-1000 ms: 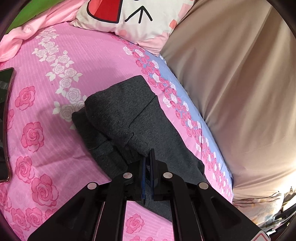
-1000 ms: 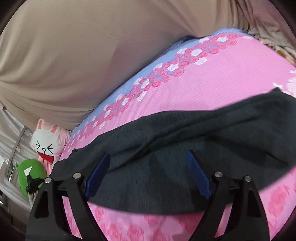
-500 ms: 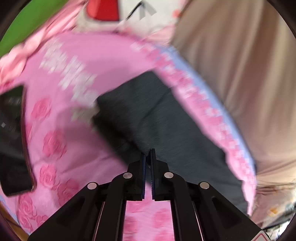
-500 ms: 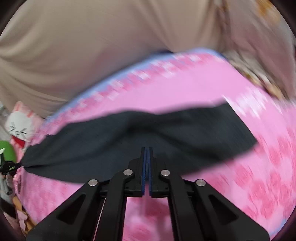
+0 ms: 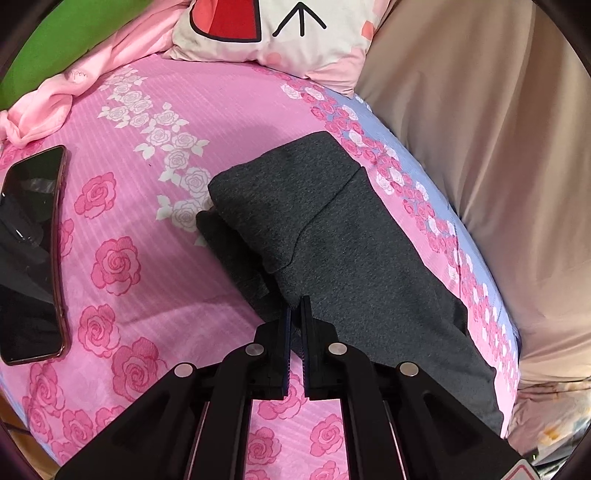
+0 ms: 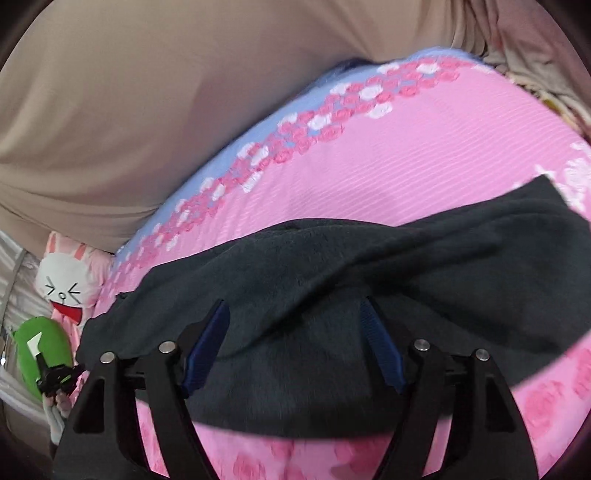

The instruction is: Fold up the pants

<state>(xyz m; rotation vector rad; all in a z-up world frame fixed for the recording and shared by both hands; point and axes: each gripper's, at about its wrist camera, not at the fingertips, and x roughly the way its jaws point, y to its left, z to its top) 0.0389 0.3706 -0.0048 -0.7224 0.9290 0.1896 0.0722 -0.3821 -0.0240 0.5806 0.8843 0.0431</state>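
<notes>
While the dark grey knit pants lie partly folded on the pink rose-printed bedsheet, the left claw is pressed together on their near edge, pinching the fabric. Over the pants, the right claw is spread and opening, its blue pads clear of the cloth. Left of the pants lies a black phone; beyond them sit a cartoon-face pillow and a crumpled pink cloth; a beige drape hangs just past their far side
</notes>
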